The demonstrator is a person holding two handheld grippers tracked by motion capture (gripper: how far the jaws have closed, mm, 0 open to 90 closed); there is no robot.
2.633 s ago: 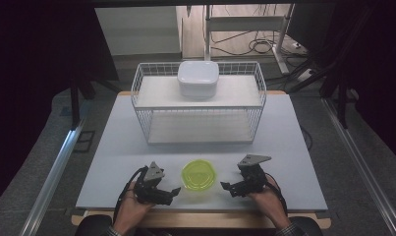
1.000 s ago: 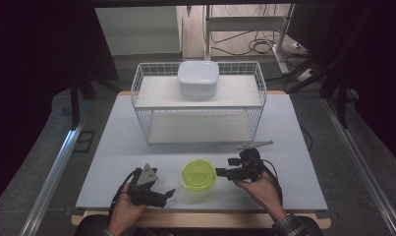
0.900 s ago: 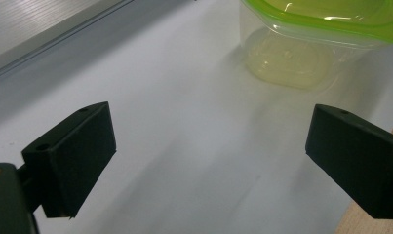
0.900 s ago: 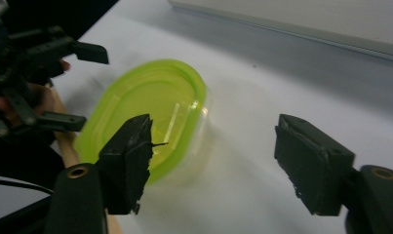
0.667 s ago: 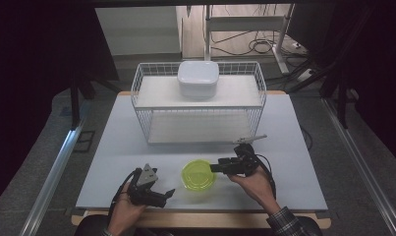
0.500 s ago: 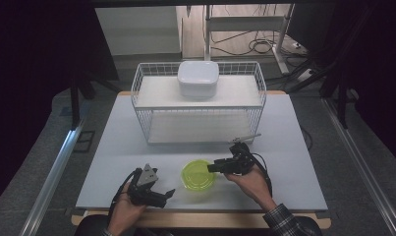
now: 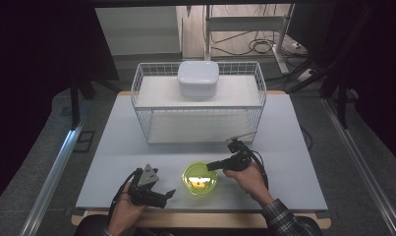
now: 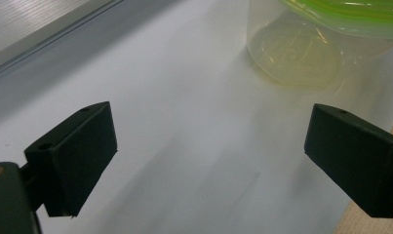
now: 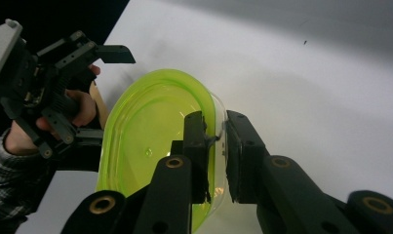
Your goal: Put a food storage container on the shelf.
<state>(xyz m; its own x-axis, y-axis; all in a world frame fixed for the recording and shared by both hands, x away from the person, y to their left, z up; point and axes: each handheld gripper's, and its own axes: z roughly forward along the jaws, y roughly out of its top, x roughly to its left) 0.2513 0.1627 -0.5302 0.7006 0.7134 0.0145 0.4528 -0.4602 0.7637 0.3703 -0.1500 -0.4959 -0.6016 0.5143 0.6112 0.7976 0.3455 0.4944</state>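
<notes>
No text, label, brand, number or sign can be read anywhere. The green bowl between the right tool's jaws has a faint moulded mark at its bottom, too small to make out, and the bowl's clear base ahead of the left tool shows blurred embossing, illegible.

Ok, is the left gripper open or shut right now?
Open. In the left gripper view its two black jaws stand wide apart over bare table, and the green-rimmed container lies ahead of them, untouched.

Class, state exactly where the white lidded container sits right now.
In the high view, the white container sits on the top shelf of the wire rack, near its middle, at the table's far edge beyond the green bowl.
</notes>
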